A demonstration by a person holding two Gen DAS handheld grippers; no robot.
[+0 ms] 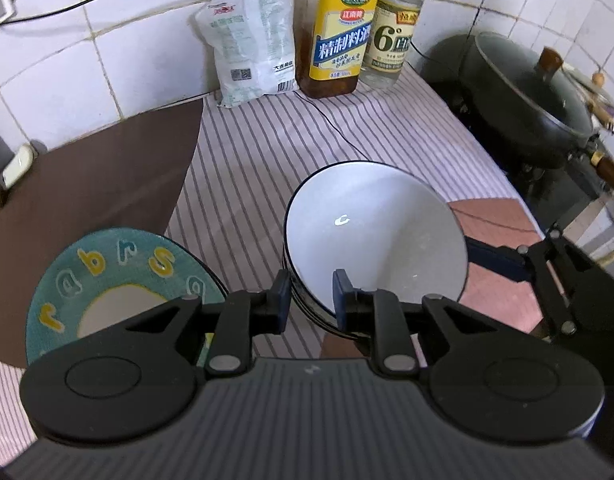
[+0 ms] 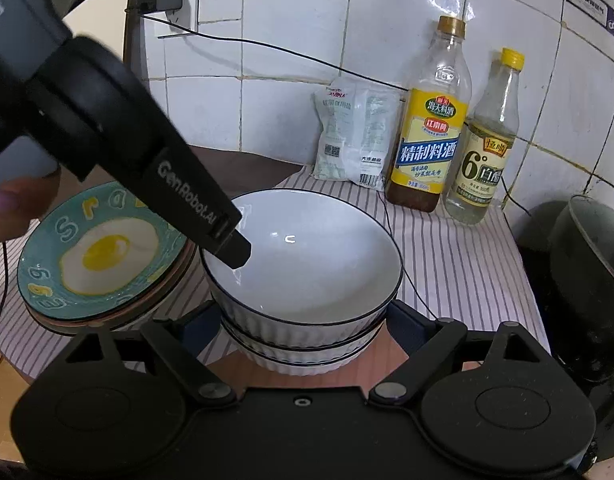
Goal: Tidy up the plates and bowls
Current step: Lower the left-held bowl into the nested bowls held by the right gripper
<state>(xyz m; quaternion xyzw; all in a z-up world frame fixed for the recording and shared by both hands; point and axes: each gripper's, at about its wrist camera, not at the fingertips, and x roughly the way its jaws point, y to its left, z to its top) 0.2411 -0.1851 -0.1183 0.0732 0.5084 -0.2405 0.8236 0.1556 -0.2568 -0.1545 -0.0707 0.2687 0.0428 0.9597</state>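
3 stacked white bowls [image 2: 303, 276] beside egg plates [image 2: 103, 256]

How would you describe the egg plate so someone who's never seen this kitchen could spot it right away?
Start at the striped cloth on the counter below the white tiled wall. Near its front stands a stack of white ribbed bowls; immediately beside it, away from the bottles at the wall, is a short stack of plates. The egg plate tops it, the only teal dish, painted with a fried egg and ringed by letters.

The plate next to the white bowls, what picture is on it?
The plate is teal with a fried egg in the middle and coloured letters around it; the right wrist view shows it best.
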